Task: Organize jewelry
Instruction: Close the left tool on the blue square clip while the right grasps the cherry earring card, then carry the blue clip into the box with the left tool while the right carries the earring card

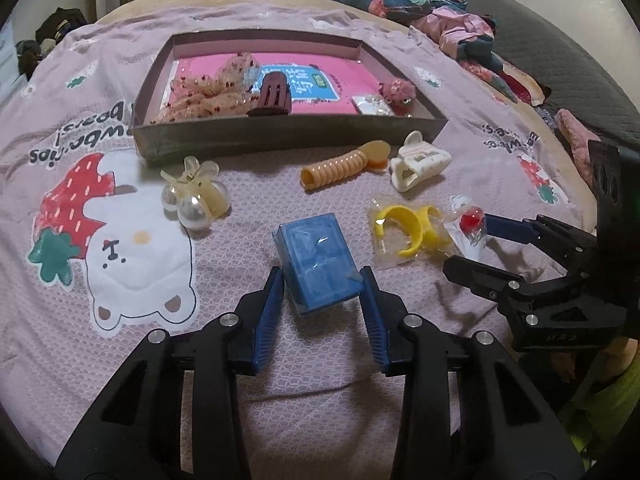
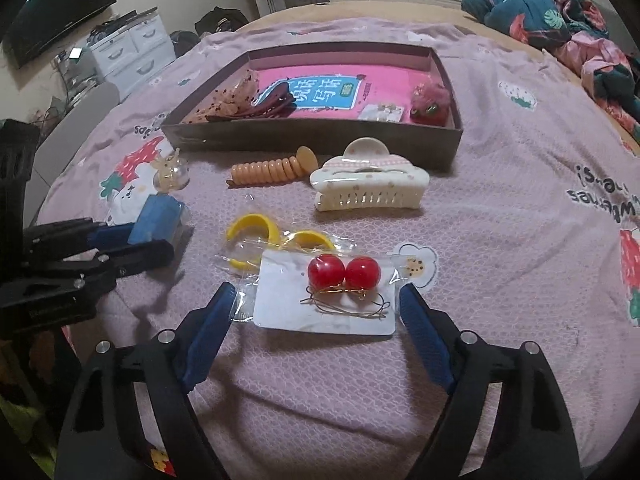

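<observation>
A small blue plastic box (image 1: 316, 260) stands on the lilac bedspread, and my left gripper (image 1: 321, 276) is shut on its two sides; in the right wrist view the same box (image 2: 160, 216) sits in that gripper (image 2: 152, 236). A clear packet with two red ball earrings (image 2: 344, 272) lies flat between the fingers of my right gripper (image 2: 314, 296). Those jaws stand wide, with the tips close to the packet's edges and the packet undeformed. The left wrist view shows this gripper (image 1: 476, 244) around the packet (image 1: 468, 224).
The dark open tray (image 1: 280, 132) at the back holds a scrunchie, a dark red clip and a pink fuzzy piece. In front of it lie a pearl bow clip (image 1: 196, 196), an orange coil tie (image 1: 336, 168), a white claw clip (image 2: 372, 192) and bagged yellow hoops (image 2: 256, 228).
</observation>
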The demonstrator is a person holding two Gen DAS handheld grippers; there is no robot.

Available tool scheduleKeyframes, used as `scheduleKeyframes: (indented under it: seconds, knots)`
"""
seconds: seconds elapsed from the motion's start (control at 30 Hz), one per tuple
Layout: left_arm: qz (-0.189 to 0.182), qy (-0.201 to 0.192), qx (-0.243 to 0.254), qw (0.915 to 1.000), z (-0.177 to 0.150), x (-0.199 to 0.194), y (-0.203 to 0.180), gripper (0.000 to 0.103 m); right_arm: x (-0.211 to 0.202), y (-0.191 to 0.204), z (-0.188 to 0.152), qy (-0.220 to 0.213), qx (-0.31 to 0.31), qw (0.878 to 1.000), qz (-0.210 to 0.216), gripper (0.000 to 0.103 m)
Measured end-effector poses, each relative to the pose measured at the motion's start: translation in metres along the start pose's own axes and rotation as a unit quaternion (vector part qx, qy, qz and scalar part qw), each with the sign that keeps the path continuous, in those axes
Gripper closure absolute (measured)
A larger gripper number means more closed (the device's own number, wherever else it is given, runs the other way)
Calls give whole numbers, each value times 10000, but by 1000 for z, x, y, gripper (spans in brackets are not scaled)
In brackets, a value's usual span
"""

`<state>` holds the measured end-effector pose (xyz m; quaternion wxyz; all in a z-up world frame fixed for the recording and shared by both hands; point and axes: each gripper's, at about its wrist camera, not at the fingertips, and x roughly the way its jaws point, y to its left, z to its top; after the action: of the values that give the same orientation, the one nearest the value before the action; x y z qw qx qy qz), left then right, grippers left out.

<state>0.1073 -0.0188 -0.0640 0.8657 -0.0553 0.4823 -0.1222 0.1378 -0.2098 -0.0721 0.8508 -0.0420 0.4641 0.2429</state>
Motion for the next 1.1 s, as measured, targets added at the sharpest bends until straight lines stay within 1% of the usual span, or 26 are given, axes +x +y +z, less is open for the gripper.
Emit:
scheduleKeyframes:
  seconds: [0.33, 0.53, 0.77, 1.1]
  knots:
    - [15, -178, 37, 9998, 10, -19, -1, 73, -35, -20, 1, -330, 141, 9989, -297, 22]
    - [44, -285, 34, 9996, 15, -31, 2, 73, -60, -23, 9, -584, 69, 9972, -463, 22]
    - [78, -457, -10, 9989, 22, -48, 8, 73, -82, -26, 20, -827, 46, 9952, -520, 22]
    - [149, -660, -102, 9977, 39, -65, 22, 73, -96, -22, 42, -1047, -64, 9929, -557, 22]
